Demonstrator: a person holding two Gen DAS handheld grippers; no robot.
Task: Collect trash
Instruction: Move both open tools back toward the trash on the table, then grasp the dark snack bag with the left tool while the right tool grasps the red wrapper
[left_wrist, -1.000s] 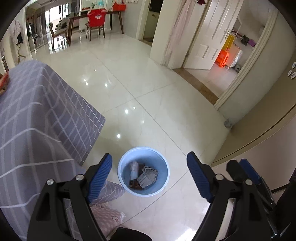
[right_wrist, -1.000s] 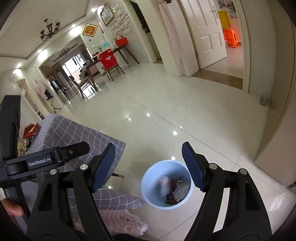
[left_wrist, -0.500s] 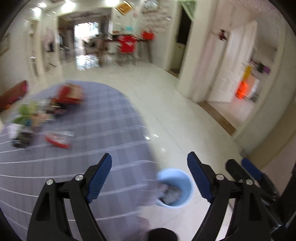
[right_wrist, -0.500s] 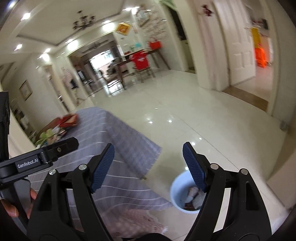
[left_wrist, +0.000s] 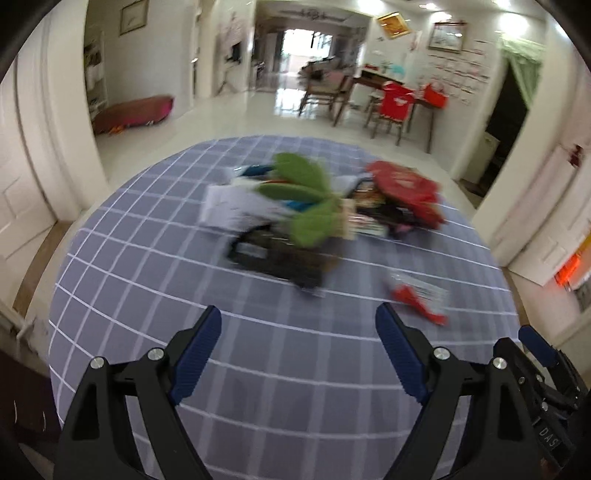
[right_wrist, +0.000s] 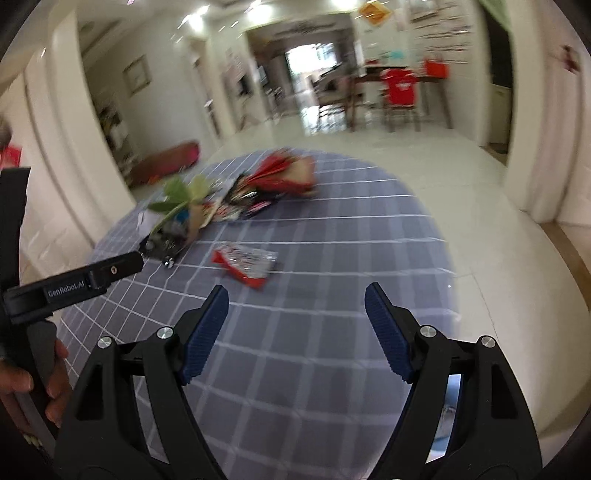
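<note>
Overhead, I held both grippers above the grey checked tablecloth (left_wrist: 147, 280). My left gripper (left_wrist: 297, 354) had its jaws spread wide and empty, and so did my right gripper (right_wrist: 295, 332). A red and silver wrapper (right_wrist: 245, 264) lay at about eleven o'clock from the right jaws, apart from them. Further off sat a blurred trash heap (left_wrist: 317, 210) with green leaves (left_wrist: 303, 184) on top.

The left gripper (left_wrist: 298, 352) and right gripper (right_wrist: 296, 332) are both gaping wide, fingers (right_wrist: 205, 334) holding nothing, pointing toward twelve o'clock.
</note>
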